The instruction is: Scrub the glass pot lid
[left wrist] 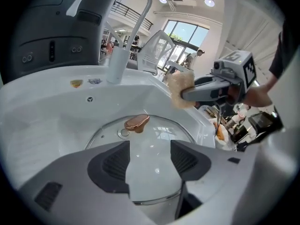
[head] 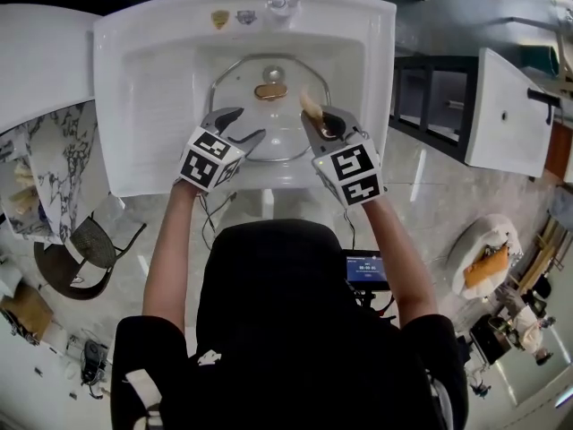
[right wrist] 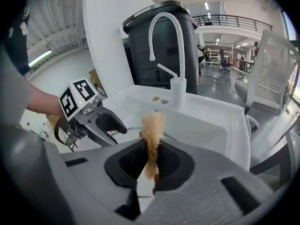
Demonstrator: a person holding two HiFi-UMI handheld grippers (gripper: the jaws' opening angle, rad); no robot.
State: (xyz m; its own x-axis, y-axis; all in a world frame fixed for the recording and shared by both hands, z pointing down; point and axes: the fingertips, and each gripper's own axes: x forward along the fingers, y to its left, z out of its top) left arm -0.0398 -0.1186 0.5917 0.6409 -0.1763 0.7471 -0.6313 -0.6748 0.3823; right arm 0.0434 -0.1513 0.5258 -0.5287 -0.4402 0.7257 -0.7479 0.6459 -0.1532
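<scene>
The head camera looks straight down from above the person onto the white sink (head: pixel 112 106). The camera on the left gripper (head: pixel 243 125) sits low and close by it, facing the tap (left wrist: pixel 117 55). The camera on the right gripper (head: pixel 322 119) faces the tap too. Each gripper camera sees the other gripper.

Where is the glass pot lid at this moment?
In the head view the glass pot lid lies in the middle of the sink, near the faucet, with the left gripper and right gripper at its near edge.
</scene>
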